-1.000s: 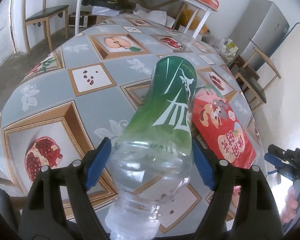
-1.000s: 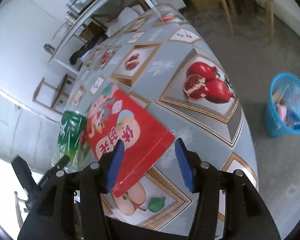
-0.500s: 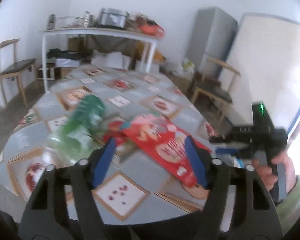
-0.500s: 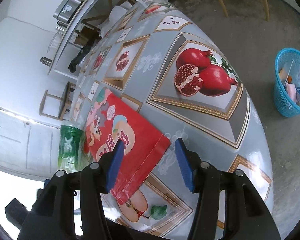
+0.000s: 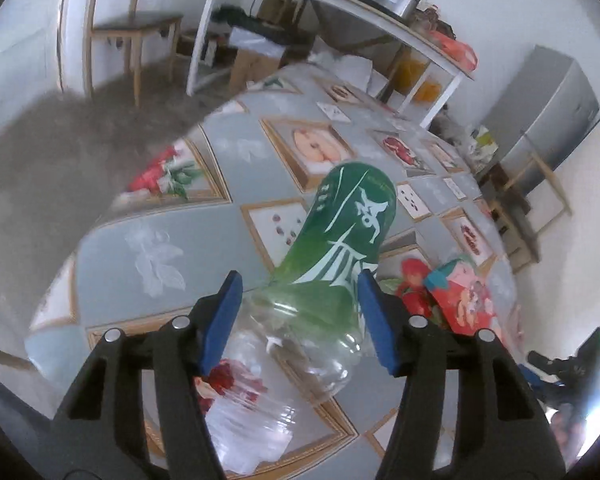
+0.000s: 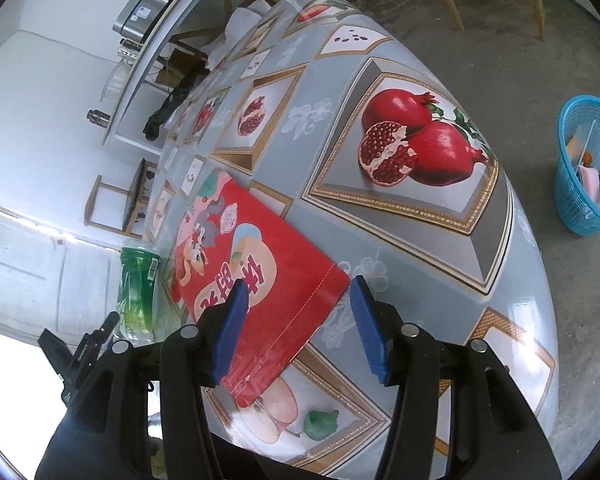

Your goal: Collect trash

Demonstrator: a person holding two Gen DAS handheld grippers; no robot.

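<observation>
While the left gripper hangs tilted down over the tabletop, a plastic bottle with a green label lies straight between its jaws; the jaws are closing, the right blue pad looks to be against the bottle's side, a narrow gap seems to remain at the left pad, and whether the pinch is firm yet cannot be told. The bottle's long axis runs along the line the jaws point, the green labelled end stretching out ahead past the tips, the clear crumpled end reaching back toward the camera; so the jaws cross its width, not its length, which suits a squeeze on a soft, crushable body.

Off to the right of these jaws and a little ahead lies a red printed bag; the right gripper is plainly the nearer one to it. In the right wrist view its jaws stand spread with nothing pinched, the left pad over the bag's near corner, the right pad over bare tabletop just beyond the bag's edge; the bag lies flat, its length running away ahead and to the left. Far to the right of those jaws, down on the floor, stands a blue basket holding scraps, likely where the trash goes.
</observation>
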